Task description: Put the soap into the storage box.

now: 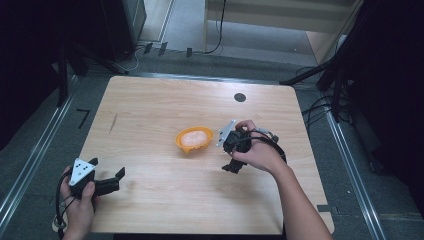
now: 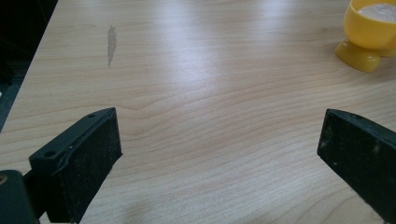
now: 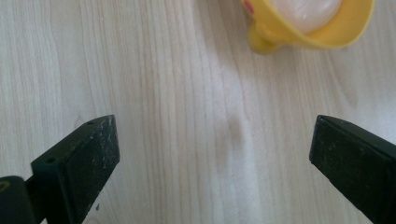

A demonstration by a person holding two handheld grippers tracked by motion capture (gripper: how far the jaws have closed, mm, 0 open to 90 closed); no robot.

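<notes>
Both grippers' fingers (image 3: 74, 172) spread wide, holding nothing; yellow bowl (image 3: 322, 32) seemingly untouched beyond them.

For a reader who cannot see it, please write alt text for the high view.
A yellow bowl holding a pale, whitish object sits mid-way on a light wooden table. The right gripper, jaws open, is just right of the bowl; the left gripper, open too, rests near the table's front left corner.

A light wooden desk (image 1: 150, 105) with rounded corners carries a small yellow plastic bowl (image 1: 194, 139) near its middle.
</notes>
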